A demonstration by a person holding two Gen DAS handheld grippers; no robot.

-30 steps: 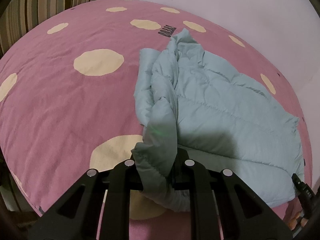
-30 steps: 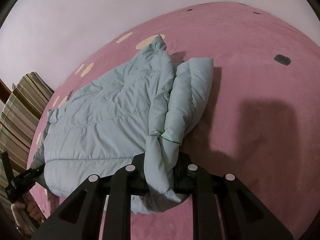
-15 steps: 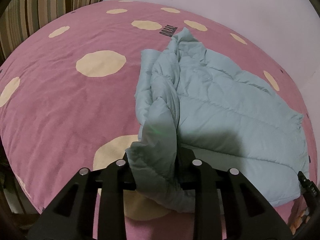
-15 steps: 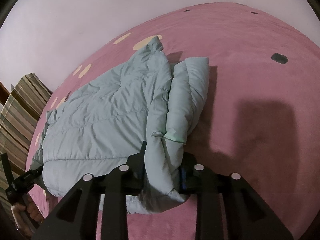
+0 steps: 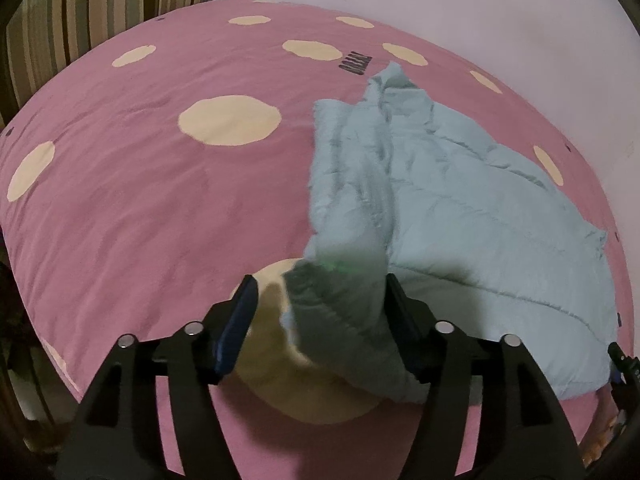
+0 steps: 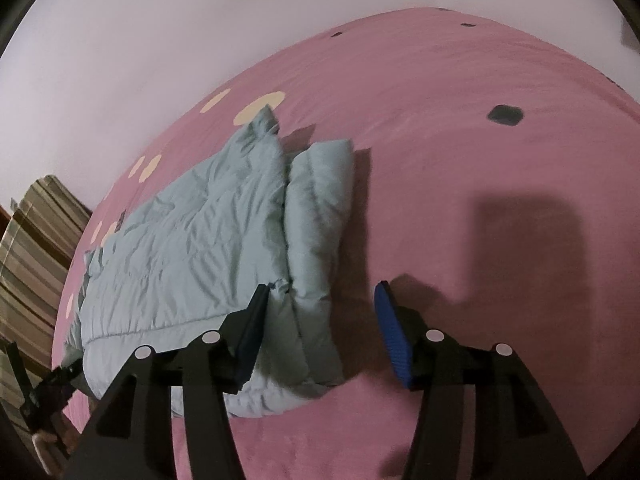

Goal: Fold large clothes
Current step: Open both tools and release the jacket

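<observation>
A: Blue rubber on the jaws of the left gripper point(image 5: 318, 312) shows plainly, for they are opening. A fold of the pale green puffer jacket point(image 5: 460, 216) sits between them, leaning on the right-hand jaw and clear of the other.

B: And the right gripper point(image 6: 320, 328)?

A: Opening too, low in its frame. The rolled sleeve edge lies between its jaws, against the left one; the right pad is bare over the sheet. Neither pinches anything.

B: So the fold is being let down. How to do it well?

A: My judgement: let the padding drop fully free, then draw both tools straight back so no jaw drags the fold open. Puffy fabric springs, so a pat afterwards may help.

B: What's around?

A: The jacket lies on a pink bedsheet point(image 5: 140, 208) with cream spots, toward the right of the left view. A striped cushion point(image 5: 100, 4) sits upper left, a pale wall point(image 6: 140, 40) behind. Nothing blocks the withdrawal.
</observation>
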